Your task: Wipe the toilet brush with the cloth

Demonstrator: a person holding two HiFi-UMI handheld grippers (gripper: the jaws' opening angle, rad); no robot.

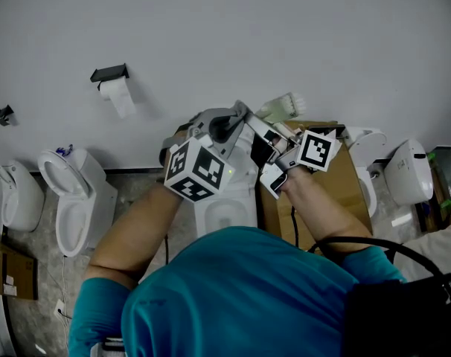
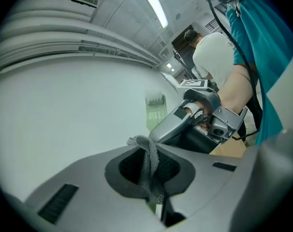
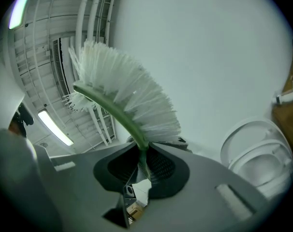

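Note:
My right gripper (image 3: 141, 166) is shut on the green handle of the toilet brush (image 3: 122, 95), whose white bristles fan out just above the jaws. In the head view the brush head (image 1: 283, 107) sticks up past the right gripper (image 1: 279, 130). A grey cloth (image 2: 149, 161) hangs as a twisted strip from my left gripper (image 2: 153, 187), which is shut on it. The left gripper (image 1: 237, 117) is held up beside the right one. From the left gripper view, the right gripper (image 2: 199, 115) is close ahead, and the brush head (image 2: 156, 108) shows pale against the wall.
A white wall is close in front. Toilets stand along it at the left (image 1: 77, 199), below my hands (image 1: 225, 210) and at the right (image 1: 408, 171). A toilet roll holder (image 1: 112, 80) hangs on the wall. Brown cardboard (image 1: 348, 188) lies at the right. Another person in white (image 2: 212, 52) stands behind.

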